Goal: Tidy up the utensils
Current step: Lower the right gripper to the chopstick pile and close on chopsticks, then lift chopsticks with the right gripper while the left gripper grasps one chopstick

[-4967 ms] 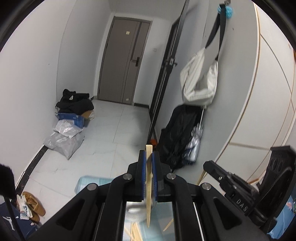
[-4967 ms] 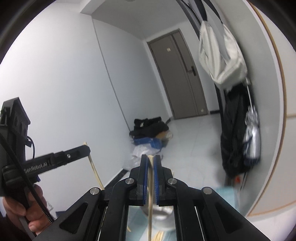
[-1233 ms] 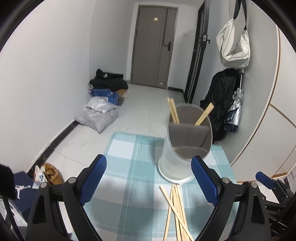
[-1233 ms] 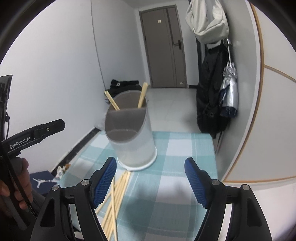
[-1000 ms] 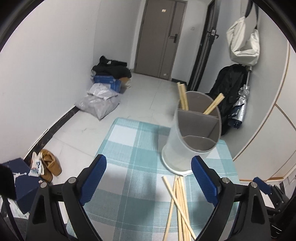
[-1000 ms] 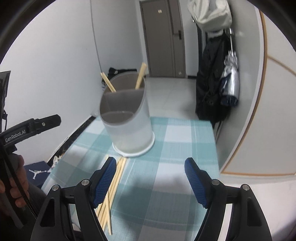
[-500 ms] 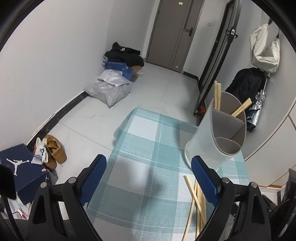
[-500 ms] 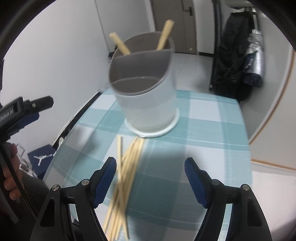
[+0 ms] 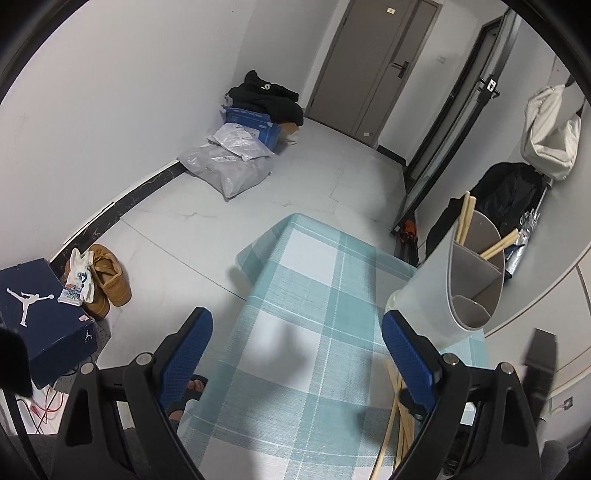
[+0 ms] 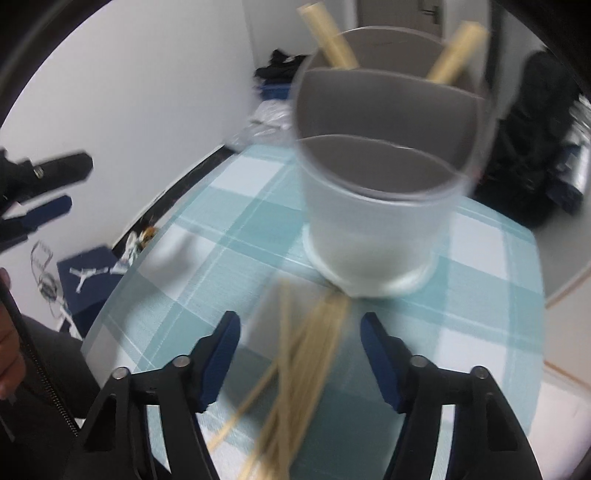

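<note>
Chopsticks (image 9: 400, 421) lie loose in a bundle on the teal checked tablecloth (image 9: 317, 295), at the near foot of the divided utensil holder (image 9: 454, 291), which serves as the reference for all positions below. In the left wrist view the holder stands at the right part of the cloth; two chopsticks (image 9: 463, 214) lean upright in its far compartment and one (image 9: 498, 245) slants in the compartment beside it, while its nearest compartment shows nothing inside. The left gripper (image 9: 297, 349) hangs over the cloth to the left of the holder, jaws spread wide with nothing between them; only bare cloth shows in the gap. Beyond the holder, on the floor, sit a grey plastic bag (image 9: 229, 166) and a blue crate (image 9: 251, 123); far to its left, a dark shoebox (image 9: 40, 306) and a pair of tan shoes (image 9: 109, 280). In the right wrist view, which is blurred, the holder (image 10: 373, 221) stands directly ahead with chopstick tips (image 10: 328, 33) rising from its rear compartments. The right gripper (image 10: 300, 349) sits just short of the holder's base, over the loose bundle (image 10: 295, 369); its jaws are closing, the sticks lie between the blue pads, and the pads do not yet press on them. The left gripper (image 10: 40, 199) appears well left of the holder.
</note>
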Demonstrator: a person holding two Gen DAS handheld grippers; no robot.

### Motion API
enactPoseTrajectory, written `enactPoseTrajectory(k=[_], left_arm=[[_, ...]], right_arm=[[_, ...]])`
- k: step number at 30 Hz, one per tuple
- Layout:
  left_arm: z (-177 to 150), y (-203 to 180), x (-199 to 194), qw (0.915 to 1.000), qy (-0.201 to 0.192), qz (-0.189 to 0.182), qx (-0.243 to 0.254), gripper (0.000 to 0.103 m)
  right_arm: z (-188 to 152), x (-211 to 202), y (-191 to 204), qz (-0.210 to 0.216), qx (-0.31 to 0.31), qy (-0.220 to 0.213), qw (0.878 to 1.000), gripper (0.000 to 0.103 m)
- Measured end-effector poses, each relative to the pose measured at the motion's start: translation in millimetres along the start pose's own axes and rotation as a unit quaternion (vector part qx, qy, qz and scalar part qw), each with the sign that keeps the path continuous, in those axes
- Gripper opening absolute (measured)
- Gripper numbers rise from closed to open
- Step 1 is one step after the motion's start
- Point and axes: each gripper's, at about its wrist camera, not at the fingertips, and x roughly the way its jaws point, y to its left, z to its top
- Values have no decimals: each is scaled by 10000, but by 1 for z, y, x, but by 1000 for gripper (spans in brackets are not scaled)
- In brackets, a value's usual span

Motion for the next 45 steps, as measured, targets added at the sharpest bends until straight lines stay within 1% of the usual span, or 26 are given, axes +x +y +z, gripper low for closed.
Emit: enactPoseTrajectory(k=[1, 3, 5, 9, 12, 14, 15, 19, 21, 25, 29, 32, 34, 37, 41, 45], left_arm=[[1, 2, 0, 10000, 2, -1, -30, 91], [2, 5, 0, 10000, -10, 16, -78, 91], [2, 7, 0, 9999, -3, 33, -116, 91], [4, 13, 0, 9998, -4, 4, -213, 91], [5, 14, -1, 9998, -44, 20, -216, 91], [5, 14, -1, 9997, -53, 28, -225, 91], [5, 15, -1, 9997, -55, 26, -223, 91], [4, 16, -1, 9998, -66, 68, -194, 91], [4, 16, 0, 9998, -47, 82, -190, 91], [2, 14, 2, 9999, -18, 90, -122, 91], [-2, 5, 5, 9999, 55, 70, 100, 91], [-6, -1, 8, 9995, 135, 71, 275, 91], [-10, -8, 12, 9987, 234, 69, 439, 91], [-18, -19, 18, 9967, 446, 15, 678, 91], [-32, -40, 27, 9907, 783, -69, 1107, 91], [-45, -53, 33, 9848, 1046, -77, 1385, 91]], right_arm=[[3, 8, 5, -9, -118, 87, 9999, 53], [8, 20, 14, -56, -309, 207, 9993, 47], [11, 30, 22, -164, -488, 290, 9983, 46], [13, 44, 27, -427, -644, 477, 9959, 32], [15, 51, 28, -479, -675, 538, 9951, 24], [16, 53, 29, -435, -656, 559, 9953, 14], [17, 54, 29, -422, -638, 578, 9954, 7], [19, 52, 22, -282, -425, 660, 9965, 6], [19, 48, 18, -260, -330, 631, 9971, 6], [16, 30, 7, -170, -105, 465, 9987, 6], [15, 5, -10, -45, 172, 254, 9995, 6], [12, -14, -27, 102, 529, 37, 9985, 6], [10, -23, -42, 296, 850, -90, 9959, 6], [4, -38, -66, 528, 1469, -334, 9872, 6], [-13, -50, -101, 805, 2333, -663, 9668, 6], [-25, -52, -120, 802, 2720, -907, 9546, 6]])
